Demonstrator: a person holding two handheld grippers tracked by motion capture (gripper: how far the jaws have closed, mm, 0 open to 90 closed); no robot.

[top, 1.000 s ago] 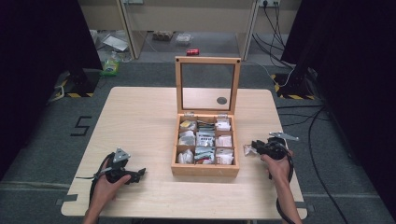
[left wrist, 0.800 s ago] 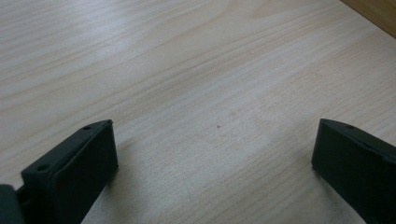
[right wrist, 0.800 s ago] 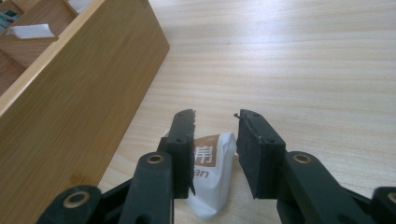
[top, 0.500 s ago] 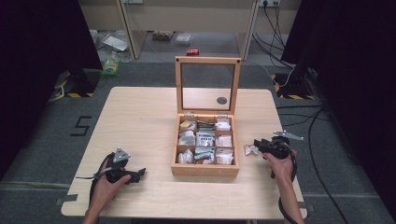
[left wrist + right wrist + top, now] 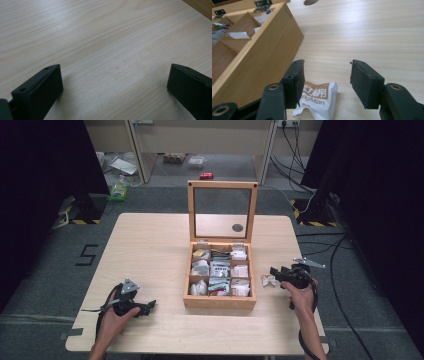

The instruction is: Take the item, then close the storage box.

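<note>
One small white sachet with brown lettering (image 5: 318, 97) lies flat on the pale wooden desk (image 5: 372, 32), just right of the compartmented wooden box (image 5: 259, 60). Its long axis seems to run across the right gripper (image 5: 325, 75), whose jaws have just been opening and stand apart over it, held low and level. The left gripper (image 5: 113, 82) rests wide apart on bare desk.

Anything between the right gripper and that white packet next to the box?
Nothing visible. The right gripper has just been opening its jaws, and the packet lies on the table between them, its left edge at the left jaw, beside the wooden box wall.
</note>
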